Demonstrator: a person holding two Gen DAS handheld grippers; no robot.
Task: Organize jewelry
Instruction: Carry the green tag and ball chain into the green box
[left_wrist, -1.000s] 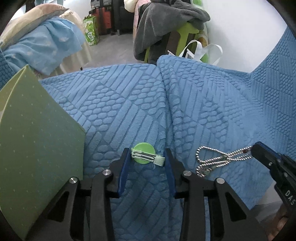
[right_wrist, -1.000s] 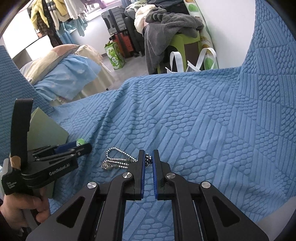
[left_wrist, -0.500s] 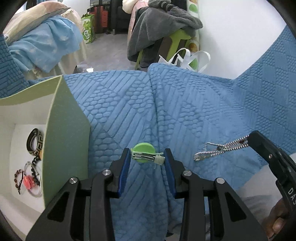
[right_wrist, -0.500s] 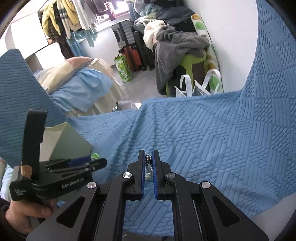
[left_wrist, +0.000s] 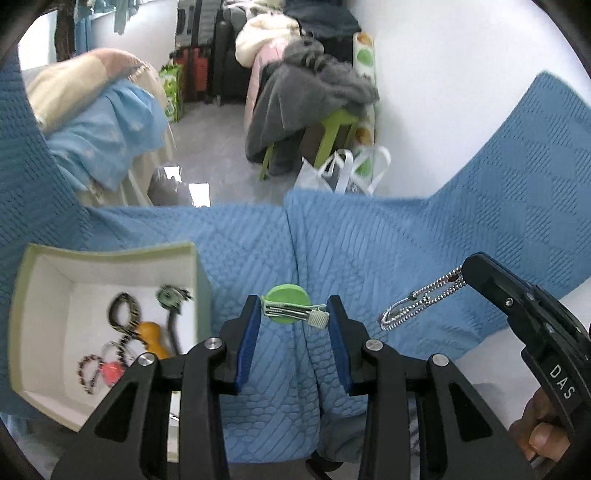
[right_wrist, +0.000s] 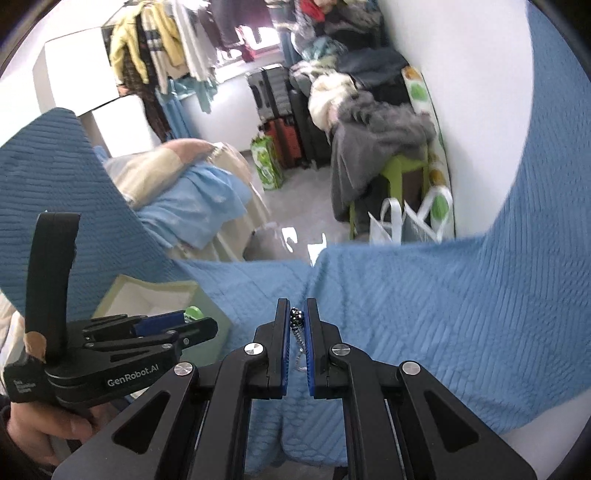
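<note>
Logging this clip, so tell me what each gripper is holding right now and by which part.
Left gripper: green hair clip, pinched across its ends. Right gripper: silver chain, clamped at its beaded end.

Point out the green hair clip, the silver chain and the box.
green hair clip (left_wrist: 286, 305), left wrist view, round green disc.
silver chain (left_wrist: 421, 300), left wrist view, mid-length.
box (left_wrist: 201, 280), left wrist view, right wall.

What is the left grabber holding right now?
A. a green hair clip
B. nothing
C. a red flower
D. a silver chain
A: the green hair clip sits pinched between the left gripper fingers, while the silver chain hangs from the right gripper instead.
</note>
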